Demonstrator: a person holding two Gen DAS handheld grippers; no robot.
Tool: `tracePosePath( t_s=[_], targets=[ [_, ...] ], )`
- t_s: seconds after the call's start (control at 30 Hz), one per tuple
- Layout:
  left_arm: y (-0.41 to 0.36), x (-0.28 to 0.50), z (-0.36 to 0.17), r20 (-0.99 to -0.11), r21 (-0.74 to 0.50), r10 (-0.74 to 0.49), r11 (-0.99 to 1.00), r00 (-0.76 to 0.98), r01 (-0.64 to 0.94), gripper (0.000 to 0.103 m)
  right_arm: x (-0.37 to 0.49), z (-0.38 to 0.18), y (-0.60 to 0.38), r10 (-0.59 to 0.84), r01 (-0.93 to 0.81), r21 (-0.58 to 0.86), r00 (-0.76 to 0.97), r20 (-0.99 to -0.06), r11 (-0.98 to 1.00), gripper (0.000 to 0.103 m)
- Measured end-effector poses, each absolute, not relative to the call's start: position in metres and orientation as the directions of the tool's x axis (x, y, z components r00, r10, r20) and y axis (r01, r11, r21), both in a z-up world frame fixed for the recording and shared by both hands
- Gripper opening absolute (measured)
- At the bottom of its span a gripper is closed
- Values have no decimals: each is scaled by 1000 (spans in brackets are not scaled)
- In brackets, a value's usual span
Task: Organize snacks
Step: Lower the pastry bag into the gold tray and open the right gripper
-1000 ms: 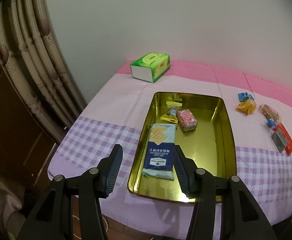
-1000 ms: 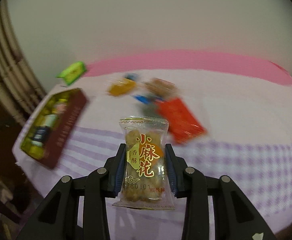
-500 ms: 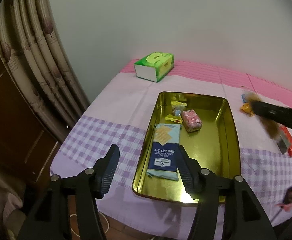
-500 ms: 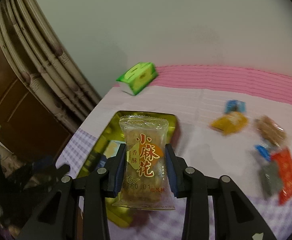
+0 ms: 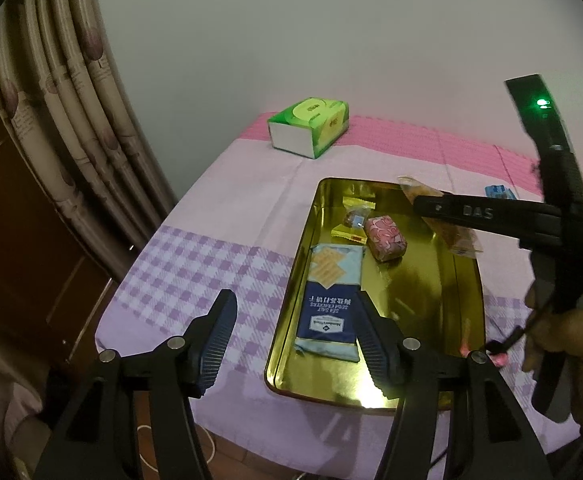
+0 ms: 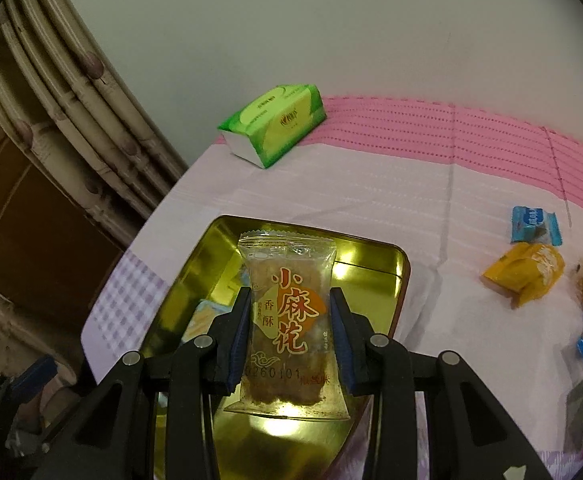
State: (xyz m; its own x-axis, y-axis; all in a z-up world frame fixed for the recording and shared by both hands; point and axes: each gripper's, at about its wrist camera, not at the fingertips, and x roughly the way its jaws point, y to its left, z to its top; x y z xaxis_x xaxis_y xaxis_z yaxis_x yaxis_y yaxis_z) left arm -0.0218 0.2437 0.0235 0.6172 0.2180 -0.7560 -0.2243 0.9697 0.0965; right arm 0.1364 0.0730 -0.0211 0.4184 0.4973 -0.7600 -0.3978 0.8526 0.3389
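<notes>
While over tray (image 6: 401, 268) | right gripper (image 6: 289, 336) clamps snack packet (image 6: 287, 320)

Illumination is dim, warm indoor light. Glare marks the near floor of the shiny gold metal tray (image 5: 435, 300) in both views. Fisheye distortion bends the beige patterned curtain (image 5: 71, 92) and darkens the frame corners. Focus is sharp; no motion blur appears.

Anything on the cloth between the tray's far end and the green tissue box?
No. In both wrist views the stretch from the tray to the tissue box is bare pale cloth.
</notes>
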Motion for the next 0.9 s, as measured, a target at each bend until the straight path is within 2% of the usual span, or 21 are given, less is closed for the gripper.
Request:
tracePosePath(
  t_s=[0.17,0.73,0.9],
  targets=[
    [242,-20,22,-758,99,215,971,615,-217,60,150,-30,108,486,-388,335,407,-774,859,35],
    [241,-18,18,-773,100,209,973,599,-210,60,160,-45,120,467,-371,329,388,-795,869,36],
    [241,-18,17,-775,101,210,972,596,-210,64,161,-45,122,464,-373,323,395,-793,870,37]
  ],
)
